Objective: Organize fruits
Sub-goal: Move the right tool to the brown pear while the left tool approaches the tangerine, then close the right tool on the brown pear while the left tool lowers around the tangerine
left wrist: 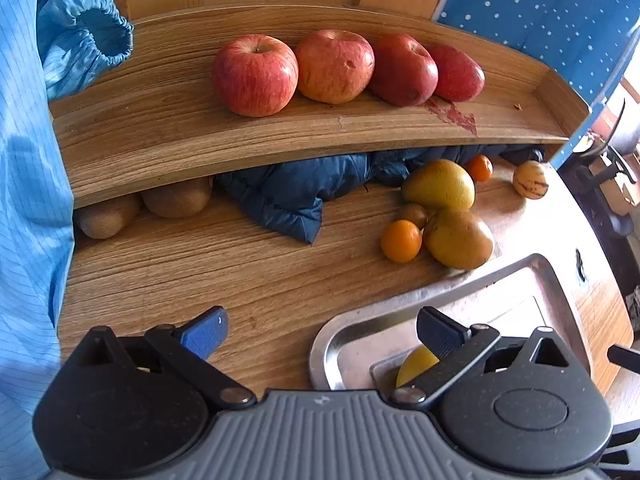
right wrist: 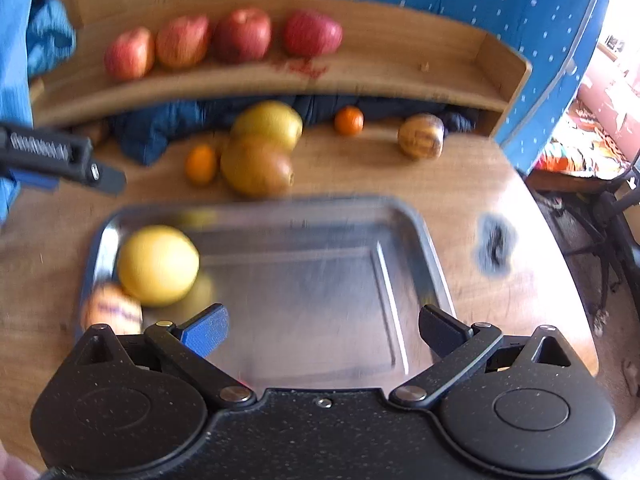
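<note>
With both grippers, left gripper and right gripper, spread and carrying nothing, the yellow fruit is sitting front-left of the right gripper in the tray. Risk: it's round, so bumping the tray could send it rolling.

The left claw, black-armed on a grey ribbed body with one blue pad and one dark pad, stands spread wide and holds nothing. The right claw, black-bodied with a matching blue and dark pad pair, is likewise spread wide and empty. The left claw's fingers reach in at the right wrist view's left edge.
</note>
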{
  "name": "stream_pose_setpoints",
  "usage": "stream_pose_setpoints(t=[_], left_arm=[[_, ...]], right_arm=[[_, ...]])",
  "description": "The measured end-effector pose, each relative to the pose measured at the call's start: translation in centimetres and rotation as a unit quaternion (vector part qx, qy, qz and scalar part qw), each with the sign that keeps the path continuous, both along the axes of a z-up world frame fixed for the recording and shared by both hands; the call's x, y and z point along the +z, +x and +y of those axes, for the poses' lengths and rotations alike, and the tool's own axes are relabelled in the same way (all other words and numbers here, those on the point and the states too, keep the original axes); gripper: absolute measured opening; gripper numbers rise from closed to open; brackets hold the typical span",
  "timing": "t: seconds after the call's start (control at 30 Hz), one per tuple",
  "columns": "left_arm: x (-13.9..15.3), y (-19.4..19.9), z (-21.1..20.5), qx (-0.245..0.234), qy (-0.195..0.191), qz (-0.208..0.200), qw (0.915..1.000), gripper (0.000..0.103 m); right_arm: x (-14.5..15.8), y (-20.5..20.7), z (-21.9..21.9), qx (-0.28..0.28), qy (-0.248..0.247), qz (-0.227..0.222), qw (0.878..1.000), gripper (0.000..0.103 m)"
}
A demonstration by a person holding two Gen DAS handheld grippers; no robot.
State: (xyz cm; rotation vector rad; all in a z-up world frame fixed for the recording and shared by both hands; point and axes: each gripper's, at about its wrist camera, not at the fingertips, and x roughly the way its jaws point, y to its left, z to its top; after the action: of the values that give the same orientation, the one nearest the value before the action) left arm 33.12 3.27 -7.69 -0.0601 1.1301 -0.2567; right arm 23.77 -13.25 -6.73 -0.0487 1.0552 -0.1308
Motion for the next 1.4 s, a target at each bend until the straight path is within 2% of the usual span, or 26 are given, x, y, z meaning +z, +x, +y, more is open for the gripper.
stream_pose_setpoints(t=[0.17, 0.33, 0.5, 0.77, 0.93, 1.07, 1.23, 1.4], left_arm=[[-0.4, 1.0, -1.0, 0.010, -0.005, 0.002, 0.9999, 0.102], [-1.4, 2.4, -2.5, 0.015, 0.001, 0.008, 0.9999, 0.102], [-2.5, 3.7, -4.0, 0.008, 0.017, 0.012, 0.9998, 0.102], [-3.6, 5.3, -5.3, 0.003, 0.022, 0.019, 0.9996, 0.101], [-4.2, 5.8, -5.6, -0.001, 0.022, 0.026, 0.9994, 0.089], [-4.4, 6.0, -5.9, -0.005, 0.012, 0.028, 0.9995, 0.085], [-4.4, 6.3, -6.8, -0.020, -0.007, 0.026, 0.9994, 0.068], [-4.4, 6.5, -7.4, -0.028, -0.022, 0.025, 0.9991, 0.055]], right_arm=[[0.6, 1.7, -1.1, 0.020, 0.013, -0.037, 0.999, 0.101], [-0.4, 4.1, -1.3, 0.073, 0.000, -0.030, 0.997, 0.101], [-1.6, 6.8, -0.7, 0.143, -0.015, -0.031, 0.989, 0.100], [-3.7, 10.9, 0.1, 0.198, 0.001, -0.022, 0.980, 0.090], [-4.7, 12.5, 0.2, 0.215, 0.011, -0.012, 0.976, 0.084], [-5.0, 13.4, 0.4, 0.225, 0.020, -0.012, 0.974, 0.077], [-5.3, 14.0, 0.7, 0.229, 0.028, -0.008, 0.973, 0.067], [-5.5, 14.3, 0.9, 0.234, 0.032, -0.006, 0.972, 0.060]])
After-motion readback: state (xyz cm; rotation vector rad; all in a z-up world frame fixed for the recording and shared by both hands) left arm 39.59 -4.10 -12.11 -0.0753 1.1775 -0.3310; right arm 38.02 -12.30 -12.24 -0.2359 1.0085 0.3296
